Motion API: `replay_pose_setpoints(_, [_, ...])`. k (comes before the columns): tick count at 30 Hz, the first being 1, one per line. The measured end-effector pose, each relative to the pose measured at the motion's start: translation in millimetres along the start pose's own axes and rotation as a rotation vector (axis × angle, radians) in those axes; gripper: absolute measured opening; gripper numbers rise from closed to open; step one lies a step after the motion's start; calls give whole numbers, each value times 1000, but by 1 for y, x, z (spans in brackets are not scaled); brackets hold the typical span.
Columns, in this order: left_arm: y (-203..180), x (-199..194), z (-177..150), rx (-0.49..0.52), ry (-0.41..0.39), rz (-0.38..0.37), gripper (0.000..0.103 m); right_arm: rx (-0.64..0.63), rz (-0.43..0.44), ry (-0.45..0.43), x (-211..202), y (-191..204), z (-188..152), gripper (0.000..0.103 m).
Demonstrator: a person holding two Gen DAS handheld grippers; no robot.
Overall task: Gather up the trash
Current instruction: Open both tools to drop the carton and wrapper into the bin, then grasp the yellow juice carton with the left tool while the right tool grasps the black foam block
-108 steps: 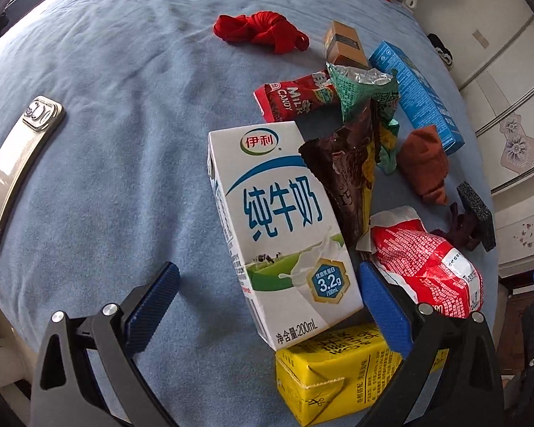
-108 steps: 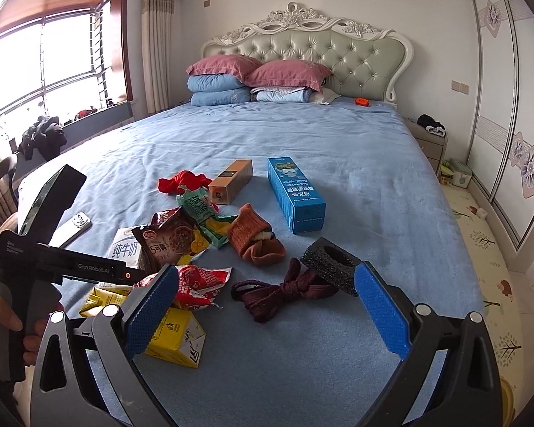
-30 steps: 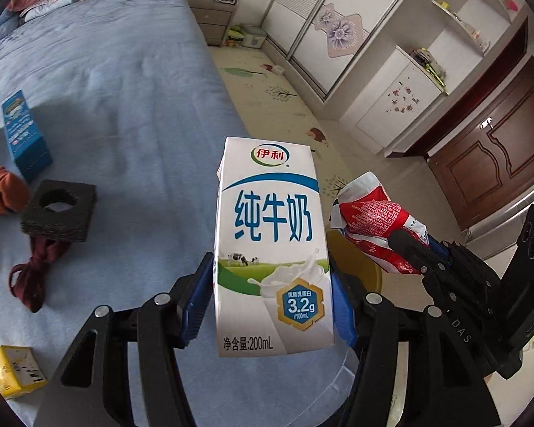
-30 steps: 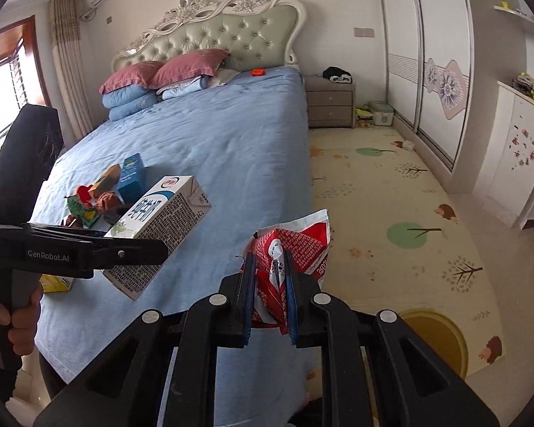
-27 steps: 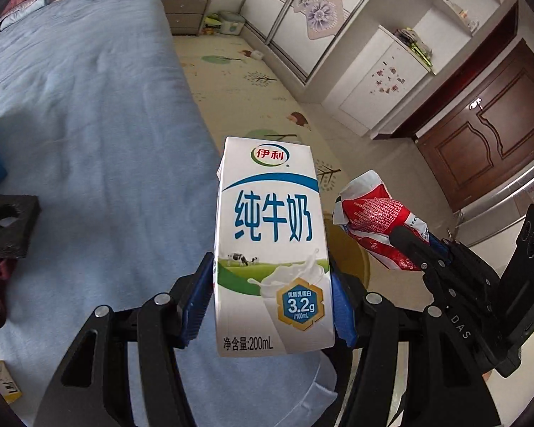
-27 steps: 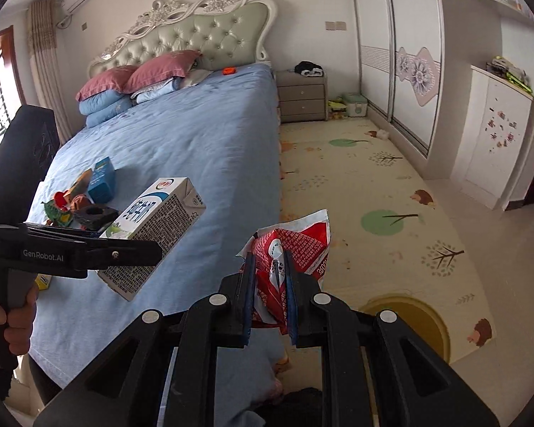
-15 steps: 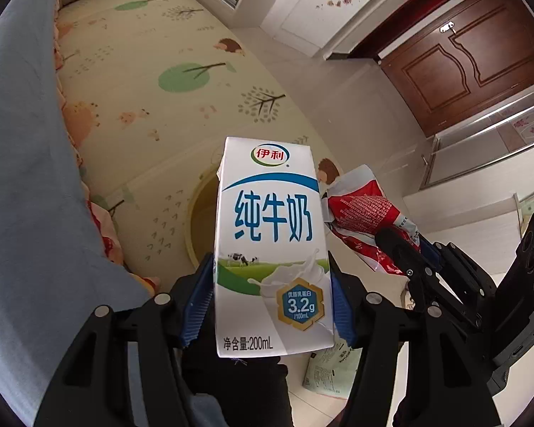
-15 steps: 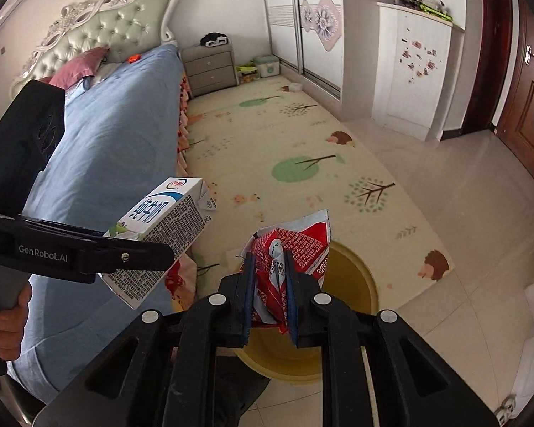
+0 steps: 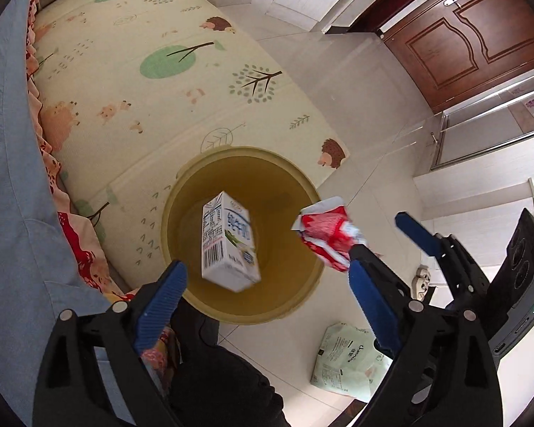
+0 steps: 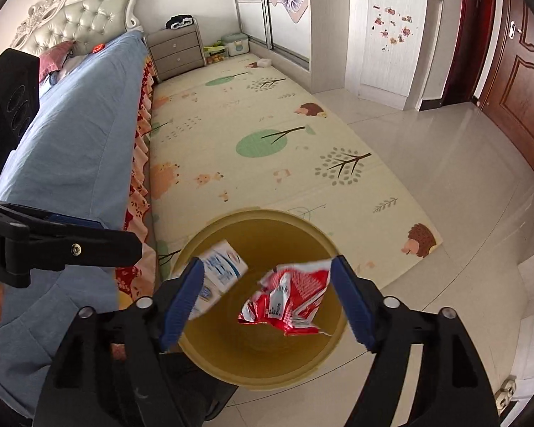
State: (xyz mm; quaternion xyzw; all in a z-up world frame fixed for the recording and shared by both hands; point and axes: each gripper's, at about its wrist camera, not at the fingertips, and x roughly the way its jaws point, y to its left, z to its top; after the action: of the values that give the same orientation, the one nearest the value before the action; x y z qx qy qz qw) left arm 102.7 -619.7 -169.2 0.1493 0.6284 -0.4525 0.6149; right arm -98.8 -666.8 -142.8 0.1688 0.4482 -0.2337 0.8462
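This is a bedroom in a home. A big bed (image 10: 71, 135) with a blue sheet fills the left side, and its puffy headboard (image 10: 78, 10) sits at 11 o'clock with a pink pillow (image 10: 55, 53) below it. A small grey nightstand (image 10: 176, 53) stands by the bed. On the floor lies a soft play mat (image 10: 267, 149) with trees and hedgehogs — the kind kids play on. A wardrobe (image 10: 277, 3) with sliding flower doors is at 12 o'clock, a white cabinet (image 10: 388, 35) with stickers at 1 o'clock, and a brown wooden door (image 10: 516, 82) at 2 o'clock. A yellow bin (image 10: 263, 366) stands on the tiles at 6 o'clock.
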Motion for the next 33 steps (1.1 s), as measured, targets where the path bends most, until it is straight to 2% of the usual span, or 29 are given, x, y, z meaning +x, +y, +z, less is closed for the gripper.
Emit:
replay_pose_setpoints(7, [9, -7, -9, -4, 3, 8, 92, 10, 24, 7, -5, -5, -2, 72])
replay_pose_setpoints(12, [14, -36, -21, 10, -61, 11, 92, 25, 44, -31, -23, 1, 4, 72])
replay_pose_setpoints(16, [23, -74, -39, 14, -134, 15, 92, -2, 71, -75, -46, 23, 11, 70])
replay_pose_setpoints(21, [50, -136, -76, -9, -263, 52, 92, -71, 154, -131, -73, 70, 18, 70])
replay_pose_setpoints(26, [92, -201, -125, -65, -392, 137, 92, -168, 288, -167, -98, 135, 22, 70])
replay_pose_setpoints(30, [127, -248, -169, -120, -467, 201, 92, -250, 416, -171, -113, 192, 22, 70])
replay_pose_setpoints(33, [154, -279, -205, -161, -510, 250, 92, -319, 480, -172, -122, 235, 19, 70])
